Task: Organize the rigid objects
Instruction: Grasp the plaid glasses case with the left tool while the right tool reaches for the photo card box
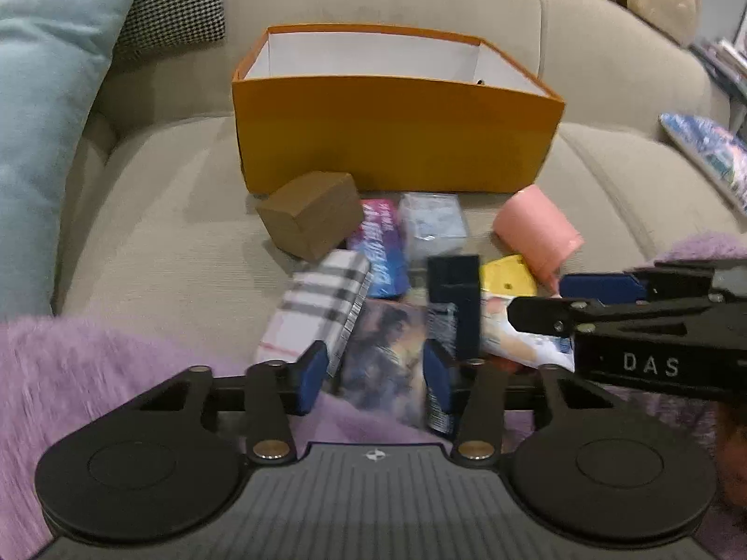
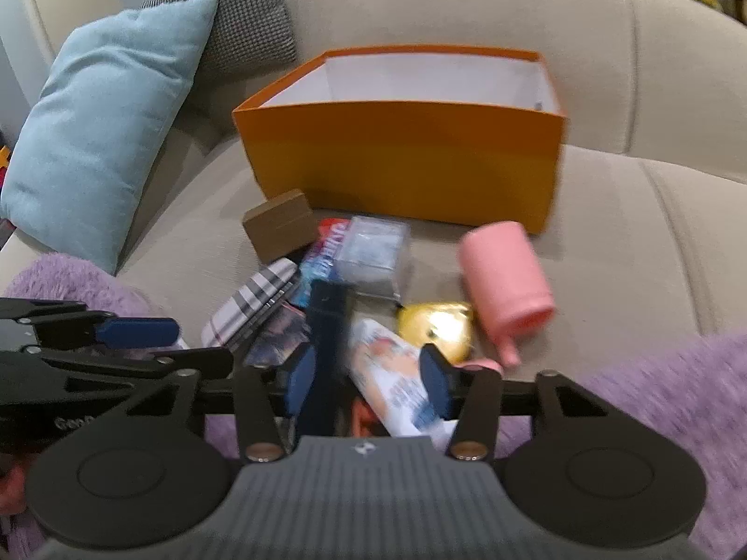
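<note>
On the beige sofa (image 1: 154,252), at frame centre, an orange box (image 1: 397,140) stands open above a heap of small packages. Lower down, the left tongs (image 1: 376,375) straddle a picture card (image 1: 383,354), the right tongs (image 2: 369,380) a white pouch (image 2: 397,378); whether either grips, I cannot tell.

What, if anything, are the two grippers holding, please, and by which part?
It cannot be told: the jaws of the left gripper flank the portrait-printed box, those of the right gripper the white packet, but blur hides any contact.
</note>
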A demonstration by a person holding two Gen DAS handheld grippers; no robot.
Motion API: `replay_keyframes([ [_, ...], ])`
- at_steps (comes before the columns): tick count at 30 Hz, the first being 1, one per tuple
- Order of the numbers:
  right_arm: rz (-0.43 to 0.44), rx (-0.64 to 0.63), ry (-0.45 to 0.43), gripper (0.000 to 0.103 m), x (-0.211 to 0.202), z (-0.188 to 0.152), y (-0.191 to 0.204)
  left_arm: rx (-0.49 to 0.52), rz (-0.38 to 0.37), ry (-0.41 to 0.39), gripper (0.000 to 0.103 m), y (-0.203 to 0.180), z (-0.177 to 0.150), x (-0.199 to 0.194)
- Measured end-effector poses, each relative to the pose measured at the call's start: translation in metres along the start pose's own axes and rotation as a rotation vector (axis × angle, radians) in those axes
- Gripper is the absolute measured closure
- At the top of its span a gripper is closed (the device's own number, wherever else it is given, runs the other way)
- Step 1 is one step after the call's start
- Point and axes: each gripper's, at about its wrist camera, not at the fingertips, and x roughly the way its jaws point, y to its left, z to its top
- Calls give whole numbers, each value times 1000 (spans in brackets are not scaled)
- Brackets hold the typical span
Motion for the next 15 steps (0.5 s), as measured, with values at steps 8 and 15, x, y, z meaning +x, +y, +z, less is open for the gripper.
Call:
replay_keyframes([
  [8,24,17,83,59,48,26,6,125,11,140,56,15,32,46],
  [15,59,67,143,54,72,36,-7,244,58,272,46,2,36,88],
])
